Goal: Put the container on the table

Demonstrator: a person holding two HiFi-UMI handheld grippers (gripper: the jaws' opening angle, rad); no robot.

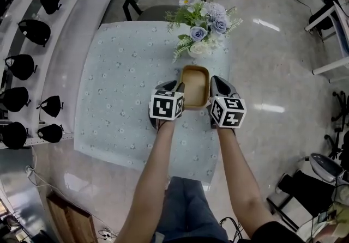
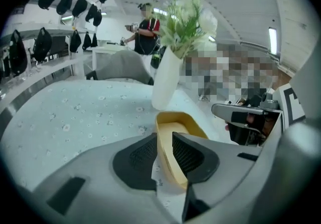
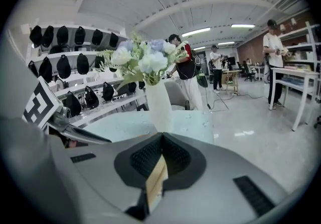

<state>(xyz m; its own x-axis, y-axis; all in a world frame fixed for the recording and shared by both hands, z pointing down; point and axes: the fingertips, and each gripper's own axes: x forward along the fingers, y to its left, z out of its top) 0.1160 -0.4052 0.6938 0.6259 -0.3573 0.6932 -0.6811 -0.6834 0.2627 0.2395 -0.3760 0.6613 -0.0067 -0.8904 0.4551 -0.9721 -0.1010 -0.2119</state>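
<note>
Two-handed hold. The container [image 1: 195, 86] is a shallow tan tub, open side up and empty, over the table [image 1: 120, 73] near its right half and just in front of the vase of flowers [image 1: 203, 32].

The left gripper [image 1: 173, 88] pinches the tub's left wall. In the left gripper view its jaws [image 2: 164, 140] are closed down to the thickness of that wall, one pad inside the tub and one outside, with the container [image 2: 175, 127] running away toward the vase [image 2: 165, 80].

The right gripper [image 1: 219, 86] does the same on the right wall. In the right gripper view the jaws [image 3: 161, 155] are nearly together, with only the thin tan edge [image 3: 156, 178] between the pads.

Why it is held this way: gripping opposite walls keeps the tub level and stops it twisting, and a thin rim leaves each jaw little else to bite. Keeping it short of the vase avoids knocking the flowers.

No view shows for certain whether the base touches the cloth; it looks low. Judgement: this is the set-down stage. What remains is to confirm contact, then open both grippers evenly so neither side tips.
</note>
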